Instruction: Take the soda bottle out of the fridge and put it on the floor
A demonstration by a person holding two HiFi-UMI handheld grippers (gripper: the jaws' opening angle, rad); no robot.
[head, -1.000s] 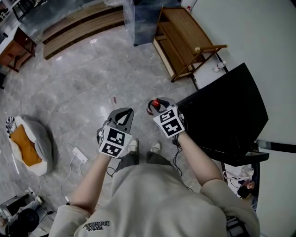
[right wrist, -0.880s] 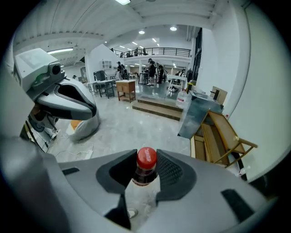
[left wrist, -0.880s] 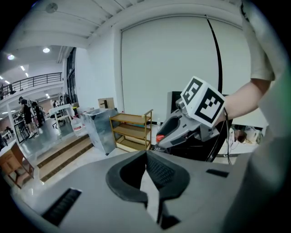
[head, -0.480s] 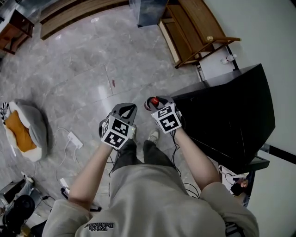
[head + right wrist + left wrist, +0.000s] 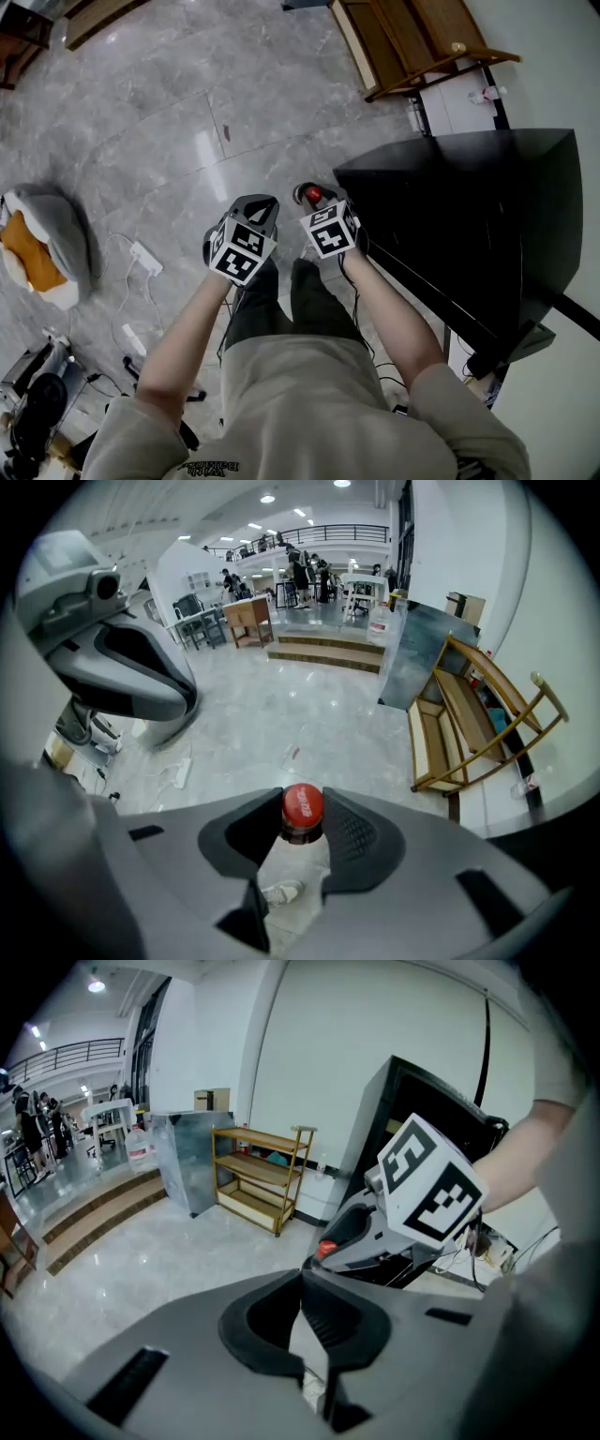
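Note:
Only the red cap (image 5: 302, 805) and dark neck of the soda bottle show; its body is hidden under the jaws. My right gripper (image 5: 302, 829) is shut on that neck, and in the head view it (image 5: 315, 197) hangs over the grey floor beside the black fridge (image 5: 469, 216), the cap (image 5: 314, 195) peeping out. My left gripper (image 5: 257, 206) hangs close by on the left, shut with nothing in it. In the left gripper view its tips (image 5: 302, 1275) meet, with the right gripper (image 5: 370, 1232) and the cap (image 5: 325, 1249) ahead.
A wooden shelf rack (image 5: 412, 37) stands against the wall beyond the fridge. A grey and orange pet bed (image 5: 37, 248) lies far left, a white power strip (image 5: 145, 258) and cables near it. Steps (image 5: 328, 653) and a metal cabinet (image 5: 417, 658) stand further off.
Both grippers have sunk together toward the floor, the bottle still in the right one. The person has bent lower and the floor looks closer.

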